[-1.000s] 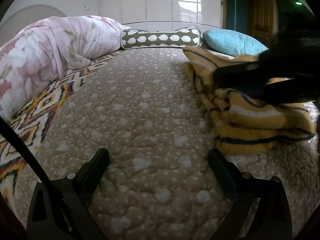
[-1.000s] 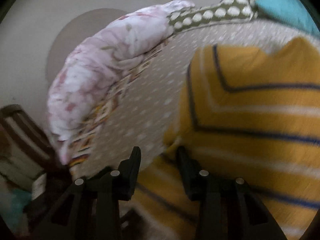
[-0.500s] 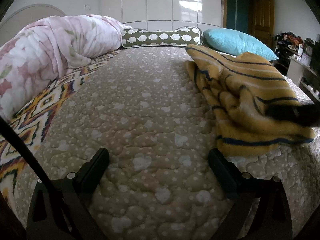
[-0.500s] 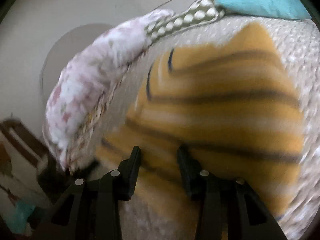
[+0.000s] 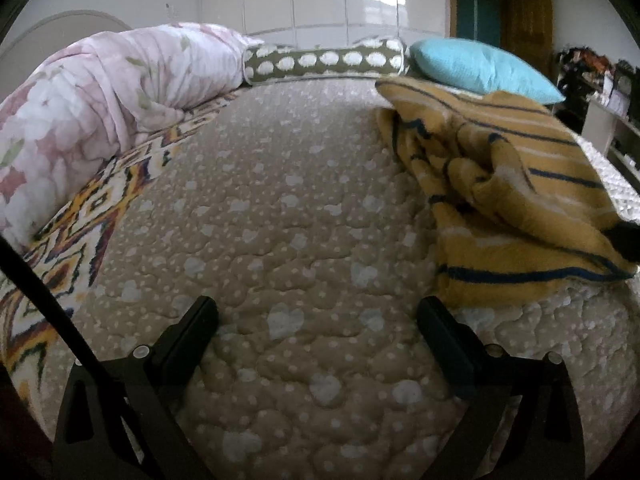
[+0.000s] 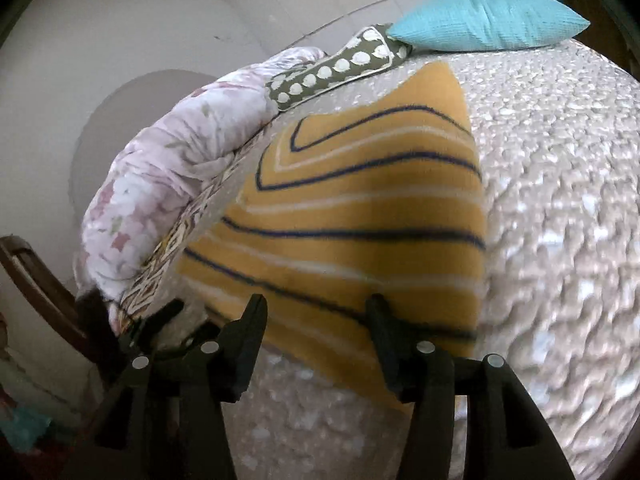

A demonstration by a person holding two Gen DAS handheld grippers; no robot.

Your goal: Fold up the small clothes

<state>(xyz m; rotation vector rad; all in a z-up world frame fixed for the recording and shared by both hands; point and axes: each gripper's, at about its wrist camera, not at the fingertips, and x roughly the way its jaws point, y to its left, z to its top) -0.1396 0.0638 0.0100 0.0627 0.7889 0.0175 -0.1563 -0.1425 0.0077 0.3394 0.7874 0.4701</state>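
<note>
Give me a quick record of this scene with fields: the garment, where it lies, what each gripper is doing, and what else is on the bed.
garment: mustard striped sweater, rumpled, partly folded
surface: beige quilted bedspread
left gripper: open, holding nothing, over bare quilt beside the sweater
right gripper: open, at the sweater's near edge
bedding: pink floral duvet, bunched on the left side of the left wrist view
pillows: green dotted bolster, teal pillow

The far right shelf clutter (image 5: 592, 68) in the left wrist view is too small to make out. A dark blob (image 5: 626, 240) at the striped garment's (image 5: 520, 200) right edge gets cut off. Bedspread (image 6: 560, 200) in the right wrist view is blurry.
</note>
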